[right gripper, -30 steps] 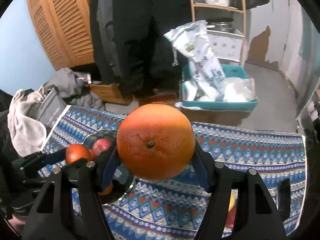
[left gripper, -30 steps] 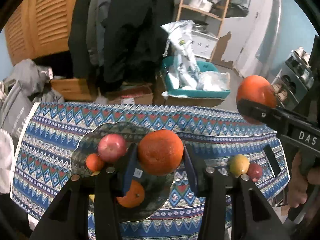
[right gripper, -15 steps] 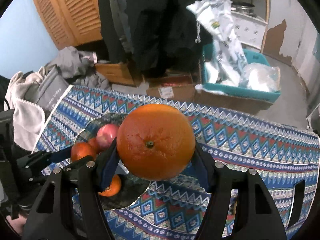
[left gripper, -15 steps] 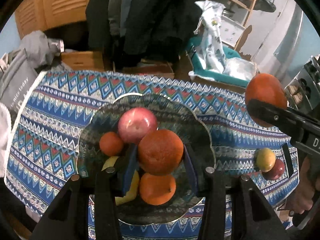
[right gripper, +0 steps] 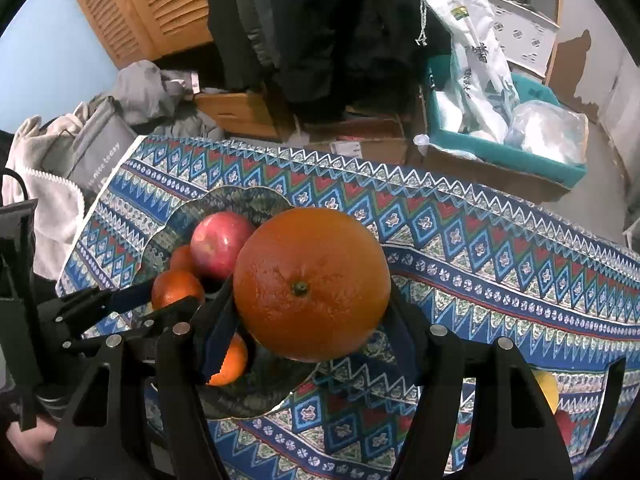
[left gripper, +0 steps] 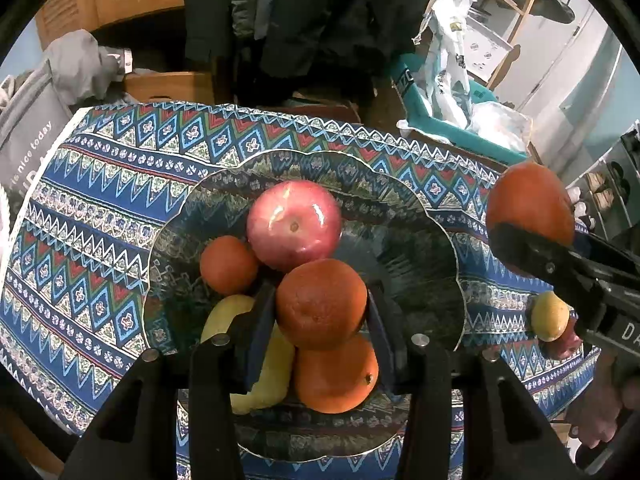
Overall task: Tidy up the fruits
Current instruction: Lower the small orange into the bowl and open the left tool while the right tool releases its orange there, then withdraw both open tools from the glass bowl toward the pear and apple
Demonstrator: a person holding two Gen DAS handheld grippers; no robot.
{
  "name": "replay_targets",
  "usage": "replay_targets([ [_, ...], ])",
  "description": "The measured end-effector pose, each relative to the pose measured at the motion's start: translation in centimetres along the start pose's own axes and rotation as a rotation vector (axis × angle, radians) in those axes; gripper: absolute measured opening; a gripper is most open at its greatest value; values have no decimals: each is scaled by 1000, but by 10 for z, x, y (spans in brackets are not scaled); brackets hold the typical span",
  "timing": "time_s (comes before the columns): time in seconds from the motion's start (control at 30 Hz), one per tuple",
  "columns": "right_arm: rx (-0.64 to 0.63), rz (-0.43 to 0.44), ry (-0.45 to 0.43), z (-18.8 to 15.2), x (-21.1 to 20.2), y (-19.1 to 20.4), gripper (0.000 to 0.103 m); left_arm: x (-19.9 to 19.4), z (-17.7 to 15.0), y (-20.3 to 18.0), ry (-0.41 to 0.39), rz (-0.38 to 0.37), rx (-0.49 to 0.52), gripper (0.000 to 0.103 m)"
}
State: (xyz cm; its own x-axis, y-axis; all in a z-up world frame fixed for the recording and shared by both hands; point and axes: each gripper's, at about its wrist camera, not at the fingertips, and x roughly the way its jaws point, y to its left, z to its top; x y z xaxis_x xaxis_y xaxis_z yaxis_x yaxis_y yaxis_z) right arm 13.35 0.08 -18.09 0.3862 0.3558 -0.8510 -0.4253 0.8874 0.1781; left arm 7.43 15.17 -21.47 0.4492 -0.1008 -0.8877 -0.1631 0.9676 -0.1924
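My left gripper (left gripper: 321, 314) is shut on an orange (left gripper: 321, 304) and holds it just above the patterned glass plate (left gripper: 420, 240). On the plate lie a red apple (left gripper: 294, 224), a small orange (left gripper: 228, 266), a yellow pear (left gripper: 276, 364) and another orange (left gripper: 340, 376). My right gripper (right gripper: 310, 312) is shut on a large orange (right gripper: 312, 284), right of the plate (right gripper: 240, 204) and above the cloth; it also shows in the left wrist view (left gripper: 528, 212). A yellow lemon (left gripper: 550, 316) and a red fruit (left gripper: 564, 344) lie on the cloth at the right.
The table has a blue zigzag cloth (left gripper: 100, 200). Behind it are a teal bin with bags (right gripper: 500, 128), cardboard boxes (right gripper: 360, 136), hanging dark coats (right gripper: 320, 20) and a grey bag (right gripper: 92, 152) at the left edge.
My left gripper has moved forward and down over the plate with its orange. My right gripper has tilted down toward the table, closer to the plate, still holding the large orange.
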Motion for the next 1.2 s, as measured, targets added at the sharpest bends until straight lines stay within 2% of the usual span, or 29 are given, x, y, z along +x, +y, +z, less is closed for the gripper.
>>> replay_targets([
  [0.2,-4,6,7,0,3,1,68,0,-1,0,2,4,1,47],
  [0.33,-7,13,18,0,6,2,68,-6,-2,1,-2,13,7,54],
  [0.67,-30,39,69,-2,25,11,68,-33,-5,15,-42,66,-17,54],
  [1.03,-47,58,177,-15,55,19,69,-34,-6,22,-42,72,-37,54],
  [1.2,-51,74,138,-12,45,20,69,-36,-6,20,-44,74,-34,54],
])
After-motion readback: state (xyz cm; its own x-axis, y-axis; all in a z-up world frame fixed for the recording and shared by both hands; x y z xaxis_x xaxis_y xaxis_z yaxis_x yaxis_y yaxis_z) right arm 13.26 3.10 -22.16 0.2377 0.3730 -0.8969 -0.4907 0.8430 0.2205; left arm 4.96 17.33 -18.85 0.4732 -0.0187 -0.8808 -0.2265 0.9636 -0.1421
